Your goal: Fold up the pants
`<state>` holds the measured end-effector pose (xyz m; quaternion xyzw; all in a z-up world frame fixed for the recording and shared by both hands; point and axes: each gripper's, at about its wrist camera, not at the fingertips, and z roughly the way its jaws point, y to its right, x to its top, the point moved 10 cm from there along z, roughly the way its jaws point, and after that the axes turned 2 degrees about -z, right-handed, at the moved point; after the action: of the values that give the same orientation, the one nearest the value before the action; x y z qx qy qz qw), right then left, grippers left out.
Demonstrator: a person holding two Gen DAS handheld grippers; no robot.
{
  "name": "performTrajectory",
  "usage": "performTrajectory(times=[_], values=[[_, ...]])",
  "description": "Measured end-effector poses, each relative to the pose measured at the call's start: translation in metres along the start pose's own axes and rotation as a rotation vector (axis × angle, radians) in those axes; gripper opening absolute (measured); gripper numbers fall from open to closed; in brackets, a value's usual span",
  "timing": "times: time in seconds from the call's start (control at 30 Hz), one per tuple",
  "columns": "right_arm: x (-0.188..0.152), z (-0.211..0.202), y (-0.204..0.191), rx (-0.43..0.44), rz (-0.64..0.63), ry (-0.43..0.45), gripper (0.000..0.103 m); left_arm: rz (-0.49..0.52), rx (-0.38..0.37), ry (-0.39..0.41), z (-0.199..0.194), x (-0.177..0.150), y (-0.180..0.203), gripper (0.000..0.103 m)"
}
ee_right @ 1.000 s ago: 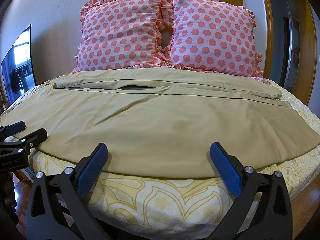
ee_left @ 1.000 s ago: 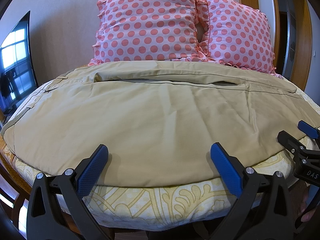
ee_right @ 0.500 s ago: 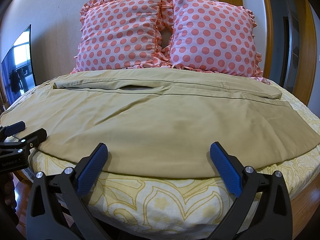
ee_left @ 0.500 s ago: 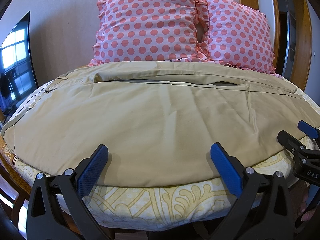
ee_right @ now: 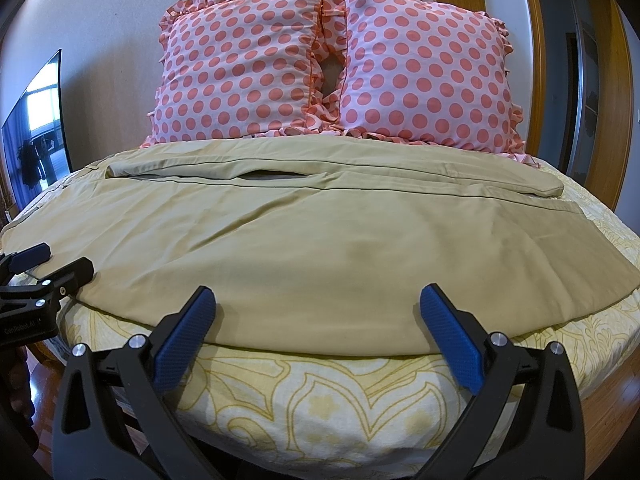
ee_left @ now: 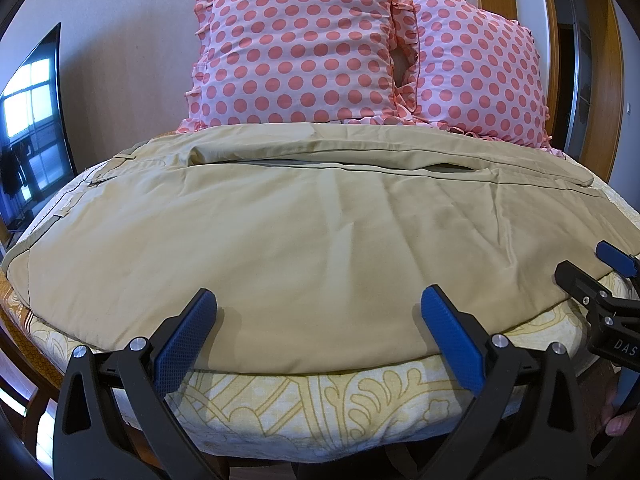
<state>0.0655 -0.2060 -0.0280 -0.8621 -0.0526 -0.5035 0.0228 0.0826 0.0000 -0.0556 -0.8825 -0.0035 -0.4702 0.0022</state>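
Tan pants (ee_left: 304,232) lie flat across the bed, waistband to the left, leg hems to the right; they also show in the right wrist view (ee_right: 320,240). The far leg lies along the pillows, the near leg's edge runs along the bed's front. My left gripper (ee_left: 316,308) is open and empty, its blue pads hovering just over the near edge of the pants. My right gripper (ee_right: 316,308) is open and empty over the same edge, further right. Each gripper shows at the side of the other's view.
Two pink polka-dot pillows (ee_left: 296,48) (ee_right: 420,72) stand against the wall behind the pants. The bed has a yellow patterned sheet (ee_right: 320,396). A dark screen (ee_left: 32,120) stands at the left. A wooden door frame (ee_right: 608,100) is at the right.
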Motion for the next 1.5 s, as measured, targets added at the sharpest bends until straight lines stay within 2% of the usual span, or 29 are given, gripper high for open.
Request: performTrajectory(times=[0.4,0.53,0.6,0.63,0.73,0.83,0.9,0.93,1.0,1.03,1.07,1.13,1.2,1.33,1.4,1.43,1.47,1.5], values=[[-0.001,-0.001,-0.002,0.001,-0.002,0.005,0.101,0.000,0.000,0.001,0.000,0.000,0.000,0.102],[0.009,0.008,0.004,0.029,-0.011,-0.060,0.101,-0.002,-0.025,-0.019,0.001,0.001,0.000,0.102],[0.028,0.005,0.027,-0.014,0.014,-0.029,0.101,-0.037,-0.065,-0.011,-0.009,0.019,-0.008,0.102],[0.043,0.006,0.040,-0.025,0.034,-0.007,0.101,-0.047,-0.063,-0.003,-0.010,0.022,-0.010,0.102],[0.095,0.021,0.092,-0.088,0.105,0.018,0.101,-0.115,-0.052,0.047,-0.011,0.060,-0.031,0.102],[0.139,0.058,0.154,-0.197,0.189,-0.001,0.101,-0.139,-0.022,0.088,-0.001,0.087,-0.043,0.102],[0.158,0.094,0.200,-0.276,0.275,-0.052,0.100,-0.130,0.005,0.106,0.012,0.109,-0.049,0.102],[0.162,0.113,0.220,-0.294,0.332,-0.089,0.099,-0.126,0.011,0.107,0.016,0.112,-0.049,0.102],[0.163,0.160,0.260,-0.329,0.480,-0.195,0.080,-0.118,0.031,0.111,0.031,0.125,-0.051,0.102],[0.162,0.176,0.273,-0.345,0.521,-0.230,0.074,-0.120,0.033,0.110,0.038,0.129,-0.052,0.102],[0.161,0.198,0.289,-0.386,0.560,-0.276,0.064,-0.122,0.031,0.086,0.042,0.127,-0.052,0.102],[0.161,0.232,0.311,-0.459,0.593,-0.336,0.061,-0.135,-0.039,-0.009,0.062,0.120,-0.047,0.102],[0.161,0.254,0.321,-0.512,0.608,-0.365,0.060,-0.205,-0.088,-0.047,0.071,0.114,-0.050,0.102],[0.159,0.284,0.338,-0.592,0.629,-0.406,0.060,-0.241,-0.115,-0.039,0.070,0.113,-0.051,0.102],[0.152,0.291,0.343,-0.632,0.611,-0.442,0.060,-0.239,-0.126,-0.049,0.071,0.110,-0.048,0.102],[0.153,0.292,0.345,-0.653,0.576,-0.432,0.059,-0.240,-0.130,-0.056,0.072,0.109,-0.047,0.102],[0.153,0.291,0.343,-0.656,0.551,-0.425,0.054,-0.243,-0.137,-0.059,0.073,0.108,-0.047,0.102],[0.153,0.292,0.342,-0.641,0.541,-0.412,0.044,-0.247,-0.140,-0.059,0.071,0.107,-0.049,0.102]])
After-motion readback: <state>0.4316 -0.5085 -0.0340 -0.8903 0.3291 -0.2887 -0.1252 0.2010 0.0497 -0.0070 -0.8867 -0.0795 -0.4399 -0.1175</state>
